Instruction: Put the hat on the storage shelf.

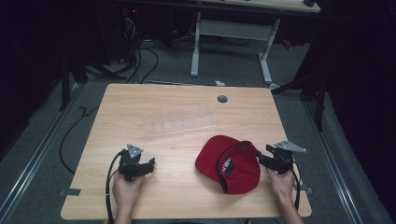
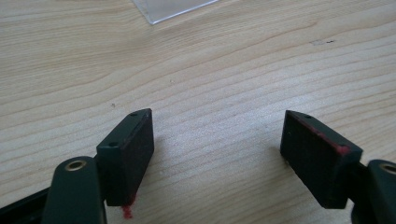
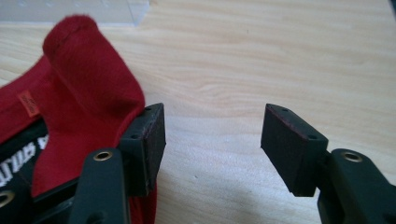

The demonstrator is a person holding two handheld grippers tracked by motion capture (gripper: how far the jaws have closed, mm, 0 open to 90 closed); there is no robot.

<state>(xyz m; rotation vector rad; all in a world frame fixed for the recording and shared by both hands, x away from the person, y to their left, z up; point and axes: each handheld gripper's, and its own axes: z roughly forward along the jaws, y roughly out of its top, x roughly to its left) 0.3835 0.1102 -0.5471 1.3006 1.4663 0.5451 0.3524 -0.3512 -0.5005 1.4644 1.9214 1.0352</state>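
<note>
Black jaws of the right gripper [image 3: 212, 140] stand spread beside the red cap [image 3: 79, 107], pinching nothing. It should straddle the cap's edge before squeezing; the left gripper [image 2: 217, 149], well left of the cap, gapes too.

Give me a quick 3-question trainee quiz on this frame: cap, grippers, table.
1. True or false: the right gripper is clamped on the red cap.
2. Which gripper is nearer the cap? A) left gripper B) right gripper
3. What lies flat on the wooden table beyond the cap, toward the far edge?

Key
1. False. In the right gripper view the jaws stand open with bare table between them; the cap sits beside one jaw, outside the gap.
2. B. The left gripper is open over bare wood, well apart from the cap.
3. A clear plastic strip divided into sections.
</note>
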